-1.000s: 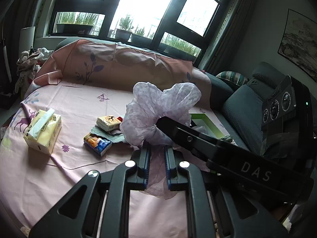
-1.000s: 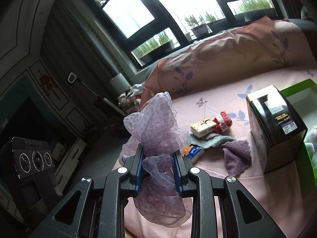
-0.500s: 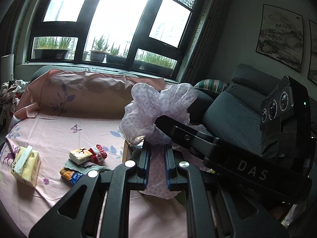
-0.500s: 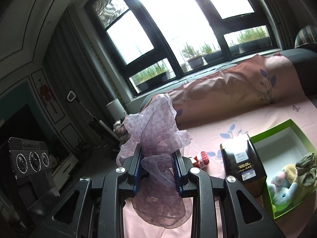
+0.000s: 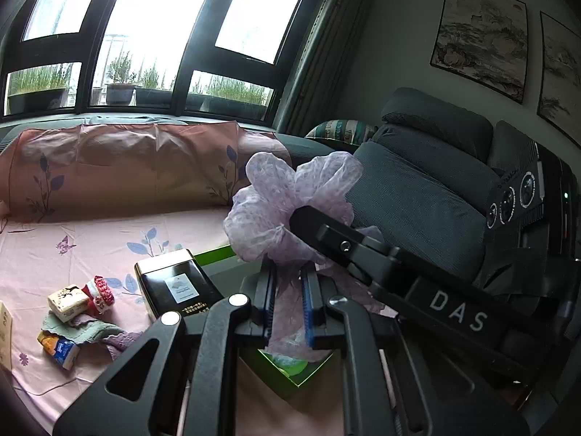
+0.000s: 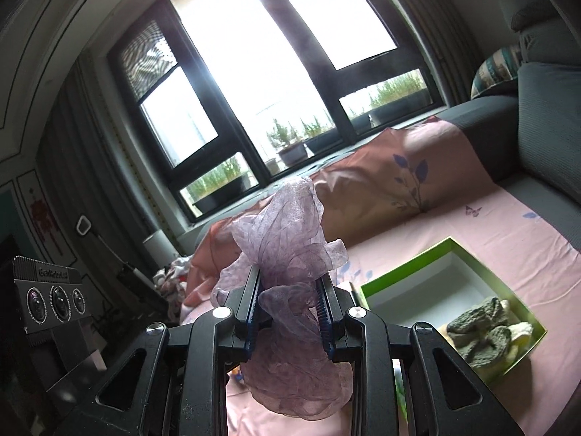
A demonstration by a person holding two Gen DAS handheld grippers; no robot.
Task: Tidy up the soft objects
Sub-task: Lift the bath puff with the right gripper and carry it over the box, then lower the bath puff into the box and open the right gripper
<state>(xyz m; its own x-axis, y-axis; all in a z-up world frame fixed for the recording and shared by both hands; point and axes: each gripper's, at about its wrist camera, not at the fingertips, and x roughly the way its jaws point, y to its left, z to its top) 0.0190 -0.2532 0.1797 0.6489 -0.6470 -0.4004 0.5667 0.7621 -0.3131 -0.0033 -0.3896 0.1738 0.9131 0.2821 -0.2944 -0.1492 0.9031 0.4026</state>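
Both grippers hold the same sheer lilac scarf. My left gripper [image 5: 288, 305] is shut on the scarf [image 5: 290, 203], which bunches up above its fingers. My right gripper [image 6: 288, 310] is shut on the scarf [image 6: 287, 239] too, with a fold hanging below. The right gripper's body crosses the left wrist view [image 5: 417, 283]. A green open box [image 6: 468, 254] lies on the pink sheet to the right and holds a grey knitted piece [image 6: 479, 330] and pale soft toys. In the left wrist view the box's green corner [image 5: 308, 374] shows just under the scarf.
A black tin [image 5: 178, 287] stands left of the box. Small packets, a red-and-white soft toy [image 5: 100, 289] and knitted cloths [image 5: 87, 330] lie on the pink sheet [image 5: 90, 239]. Grey sofa cushions [image 5: 417, 196] rise to the right. Windows are behind.
Both grippers have carried the scarf to the right, from over the small packets to over the green box. The tissue pack has slid to the frame's left edge.
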